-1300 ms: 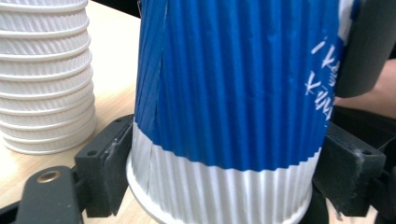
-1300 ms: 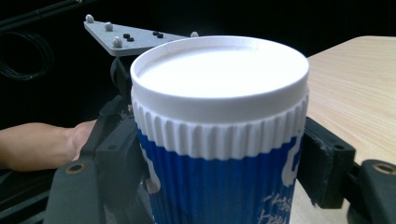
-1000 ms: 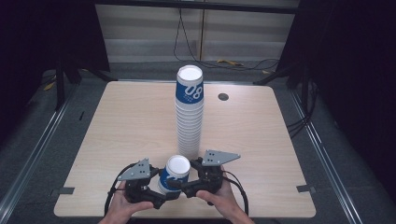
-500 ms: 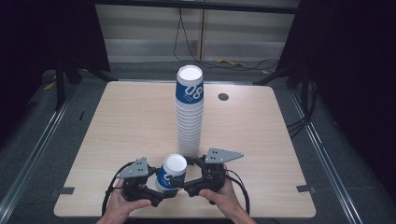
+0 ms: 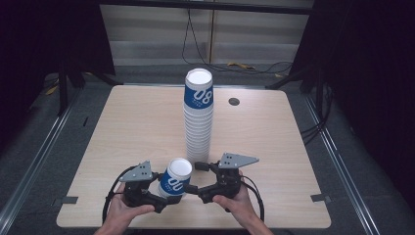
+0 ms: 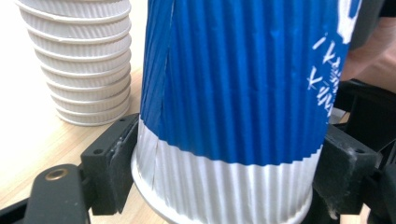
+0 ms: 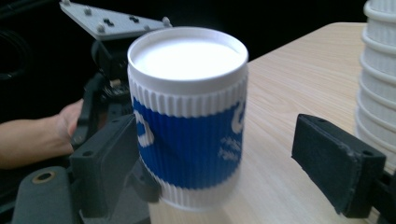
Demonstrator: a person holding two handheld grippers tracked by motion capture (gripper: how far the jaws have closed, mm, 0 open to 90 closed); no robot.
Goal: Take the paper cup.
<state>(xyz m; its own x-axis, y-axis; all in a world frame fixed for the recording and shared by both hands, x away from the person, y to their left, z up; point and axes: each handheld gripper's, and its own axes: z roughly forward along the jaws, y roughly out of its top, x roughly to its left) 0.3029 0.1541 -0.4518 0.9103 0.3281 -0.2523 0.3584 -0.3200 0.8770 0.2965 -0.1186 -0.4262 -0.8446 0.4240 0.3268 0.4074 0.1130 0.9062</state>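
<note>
- Left tool [image 5: 164, 198] pinches a blue-and-white ribbed paper cup [image 5: 174, 178] near its base, at the surface's [image 5: 122, 127] near edge.
- Right tool [image 5: 193, 178] has just been opening (jaws spread, cup between them, pads clear).
- Tall cup stack [image 5: 198, 122] stands just behind.

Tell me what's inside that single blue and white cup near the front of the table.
The single cup is held by the left gripper, tilted. From above its mouth shows white and looks empty; glare hides the bottom. The right gripper has just opened its fingers.
</note>
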